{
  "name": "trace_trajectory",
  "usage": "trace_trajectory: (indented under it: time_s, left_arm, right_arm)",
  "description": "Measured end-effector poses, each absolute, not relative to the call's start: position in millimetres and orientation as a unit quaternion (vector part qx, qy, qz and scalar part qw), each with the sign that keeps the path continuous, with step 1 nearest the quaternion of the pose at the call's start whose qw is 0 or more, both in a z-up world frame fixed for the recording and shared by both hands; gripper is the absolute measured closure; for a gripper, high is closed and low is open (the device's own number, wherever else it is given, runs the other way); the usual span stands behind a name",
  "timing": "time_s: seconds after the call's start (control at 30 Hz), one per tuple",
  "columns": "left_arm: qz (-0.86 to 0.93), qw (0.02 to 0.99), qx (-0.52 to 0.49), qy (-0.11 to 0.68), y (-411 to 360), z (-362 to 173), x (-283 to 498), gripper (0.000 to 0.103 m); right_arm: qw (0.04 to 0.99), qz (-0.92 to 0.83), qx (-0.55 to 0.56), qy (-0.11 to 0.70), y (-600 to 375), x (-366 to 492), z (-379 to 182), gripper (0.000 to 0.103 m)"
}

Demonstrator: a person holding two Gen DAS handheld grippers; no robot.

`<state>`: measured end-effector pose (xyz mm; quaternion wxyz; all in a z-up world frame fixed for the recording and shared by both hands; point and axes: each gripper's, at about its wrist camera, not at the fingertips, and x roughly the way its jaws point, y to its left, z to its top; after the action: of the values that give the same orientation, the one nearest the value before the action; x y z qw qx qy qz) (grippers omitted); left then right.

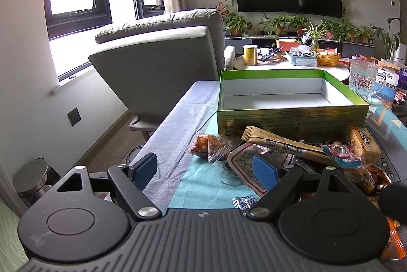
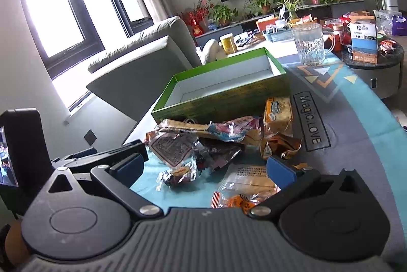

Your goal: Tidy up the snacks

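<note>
An empty green box [image 1: 292,119] [image 2: 221,104] with a white inside stands on the table. In front of it lies a heap of snack packets: a long tan packet [image 1: 279,142], an orange packet [image 1: 206,145], a white labelled packet [image 2: 173,147] and a yellow cracker pack [image 2: 278,111]. My left gripper [image 1: 204,171] hangs open over the cloth at the heap's left edge, with its right pad in front of a white packet [image 1: 244,160]. My right gripper [image 2: 203,167] is open above a small dark packet [image 2: 178,175] and a clear bag [image 2: 249,183], pressing on neither.
A glass mug [image 1: 362,81] [image 2: 309,43] stands to the right behind the box. A grey armchair [image 1: 157,63] sits left of the table. Behind is a cluttered round table [image 1: 292,67]. The other gripper's black body [image 2: 109,155] is close on the left in the right wrist view.
</note>
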<state>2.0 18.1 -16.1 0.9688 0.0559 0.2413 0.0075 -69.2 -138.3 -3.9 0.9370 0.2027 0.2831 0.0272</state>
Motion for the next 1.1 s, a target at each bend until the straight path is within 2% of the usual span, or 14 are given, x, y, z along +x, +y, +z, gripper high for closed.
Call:
trace_trajectory:
  time_s: [0.2,0.5,1.1]
  left_arm:
    - [0.014,0.970,0.056,0.236,21.5,-14.1,1.5,0.022]
    - [0.015,0.971,0.060,0.232,23.9,-11.3,2.4,0.022]
    - [0.012,0.969,0.061,0.237,23.1,-11.7,2.7,0.022]
  right_arm:
    - [0.949,-0.045,0.180,0.255,-153.8,-65.4,-2.6,0.067]
    - [0.953,-0.063,0.147,0.259,-165.3,-59.8,-4.4,0.067]
    - [0.940,-0.055,0.176,0.287,-182.9,-49.5,-8.2,0.067]
